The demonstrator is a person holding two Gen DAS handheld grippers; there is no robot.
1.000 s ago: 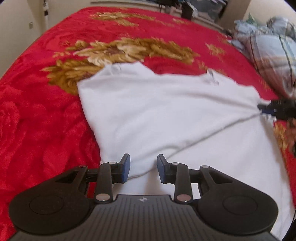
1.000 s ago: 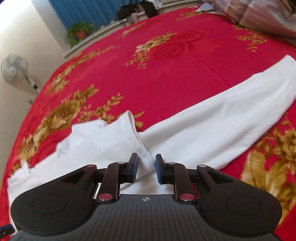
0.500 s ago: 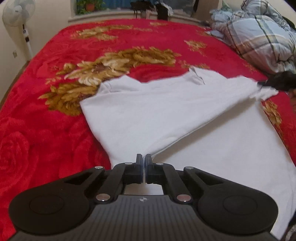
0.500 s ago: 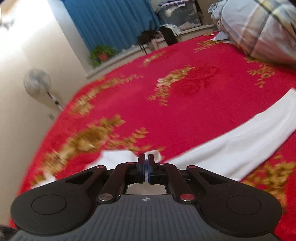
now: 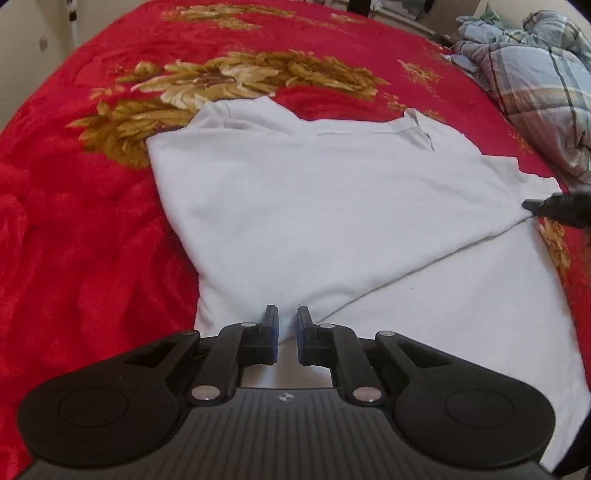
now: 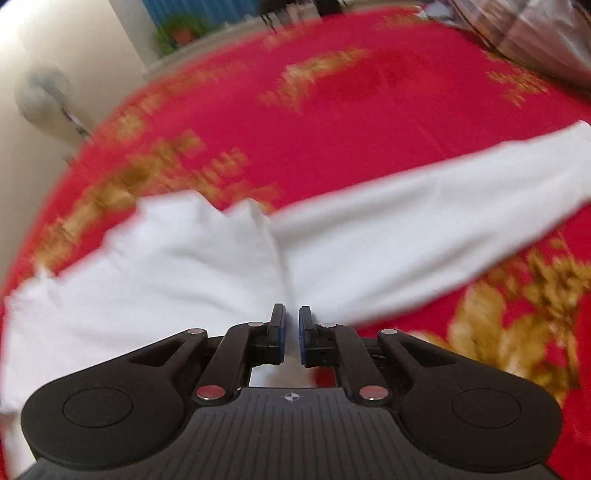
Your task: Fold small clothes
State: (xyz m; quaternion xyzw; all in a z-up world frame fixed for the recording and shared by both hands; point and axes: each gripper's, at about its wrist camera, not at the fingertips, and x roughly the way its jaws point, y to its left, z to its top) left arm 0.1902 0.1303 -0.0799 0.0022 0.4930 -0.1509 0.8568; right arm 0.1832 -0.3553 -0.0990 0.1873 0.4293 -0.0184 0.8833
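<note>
A white shirt [image 5: 332, 206] lies on the red bed cover, one side folded over along a diagonal edge. My left gripper [image 5: 287, 326] sits low at the near end of that fold, jaws a little apart, with cloth between and under the tips. My right gripper [image 6: 291, 325] is at the shirt's side where a sleeve [image 6: 424, 218] stretches right, jaws a little apart over the cloth [image 6: 184, 266]. Its tip also shows in the left wrist view [image 5: 554, 210] at the shirt's right corner. The right wrist view is blurred.
The red blanket with gold flowers [image 5: 92, 221] covers the whole bed. A plaid quilt [image 5: 535, 81] is heaped at the far right. A standing fan [image 6: 44, 96] and a wall are off the bed's left side, with a potted plant [image 6: 181, 31] beyond.
Both grippers were shut on the cloth half a second ago and have now opened a little. Both have dropped back down toward the bed, and the folded flap lies flatter.
</note>
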